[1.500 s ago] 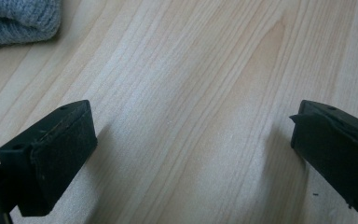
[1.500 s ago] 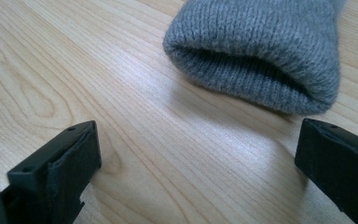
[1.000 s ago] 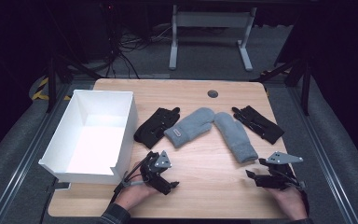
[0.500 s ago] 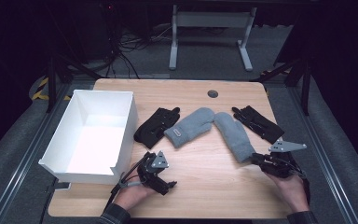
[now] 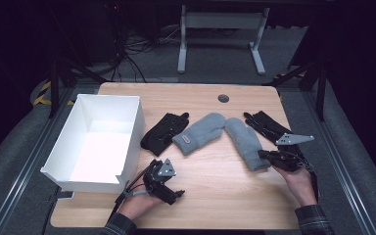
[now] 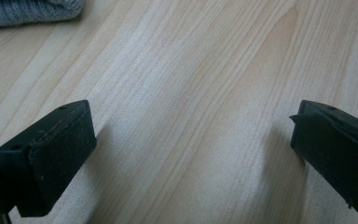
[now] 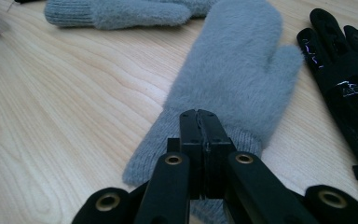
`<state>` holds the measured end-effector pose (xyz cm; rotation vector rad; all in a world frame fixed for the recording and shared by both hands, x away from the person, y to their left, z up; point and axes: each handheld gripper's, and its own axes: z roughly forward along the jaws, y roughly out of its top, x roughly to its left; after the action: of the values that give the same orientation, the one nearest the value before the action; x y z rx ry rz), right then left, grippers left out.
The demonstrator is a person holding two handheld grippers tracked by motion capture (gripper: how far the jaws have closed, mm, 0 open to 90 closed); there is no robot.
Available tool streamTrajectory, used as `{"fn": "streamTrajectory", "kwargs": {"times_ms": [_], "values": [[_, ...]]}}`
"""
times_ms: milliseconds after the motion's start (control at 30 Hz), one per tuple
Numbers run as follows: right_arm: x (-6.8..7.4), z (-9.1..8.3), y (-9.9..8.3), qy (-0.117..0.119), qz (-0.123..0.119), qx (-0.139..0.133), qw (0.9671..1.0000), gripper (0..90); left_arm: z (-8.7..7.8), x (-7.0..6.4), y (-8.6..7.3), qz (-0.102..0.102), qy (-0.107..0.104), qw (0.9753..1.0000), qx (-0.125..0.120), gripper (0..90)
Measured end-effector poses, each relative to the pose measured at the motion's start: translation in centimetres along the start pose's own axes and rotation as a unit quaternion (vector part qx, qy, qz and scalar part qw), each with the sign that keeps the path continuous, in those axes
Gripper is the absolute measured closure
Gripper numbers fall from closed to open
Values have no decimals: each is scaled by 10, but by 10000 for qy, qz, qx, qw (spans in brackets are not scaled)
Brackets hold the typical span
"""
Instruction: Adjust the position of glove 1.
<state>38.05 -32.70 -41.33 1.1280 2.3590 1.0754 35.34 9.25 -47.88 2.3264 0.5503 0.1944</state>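
Two grey mittens lie mid-table: one (image 5: 198,133) (image 7: 116,11) points up-right, the other (image 5: 245,142) (image 7: 233,79) has its cuff toward the person. A black glove (image 5: 164,132) lies left of them, another (image 5: 267,126) (image 7: 345,79) on the right. My right gripper (image 5: 262,154) (image 7: 199,114) is shut, its tips lying over the near mitten's cuff, with no fabric visible between the jaws. My left gripper (image 5: 172,195) (image 6: 191,154) is open over bare wood near the front edge, with a corner of a grey mitten (image 6: 28,11) farther off.
A white open box (image 5: 132,142) stands at the table's left side, close to my left gripper. A dark round grommet (image 5: 223,98) sits near the far edge of the wooden table (image 5: 215,196). Bare wood lies between the two grippers.
My right gripper has moved forward and left to the near mitten's cuff. The left gripper has shifted only slightly near the box's front corner.
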Motion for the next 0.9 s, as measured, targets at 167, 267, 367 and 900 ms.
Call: {"fn": "streamTrajectory", "kwargs": {"times_ms": [167, 267, 367, 900], "values": [[-7, 6, 0, -37, 28, 65, 10000, 900, 0, 0, 0, -1, 5, 10000, 0, 2], [-10, 8, -1, 22, 101, 124, 9999, 900, 0, 0, 0, -2, 3, 10000, -1, 2], [-10, 11, -4, 34, 110, 248, 9996, 900, 0, 0, 0, -1, 2, 10000, 0, 2], [-8, 18, -9, 215, 79, 453, 9987, 900, 0, 0, 0, -5, 2, 10000, -2, 2]]}}
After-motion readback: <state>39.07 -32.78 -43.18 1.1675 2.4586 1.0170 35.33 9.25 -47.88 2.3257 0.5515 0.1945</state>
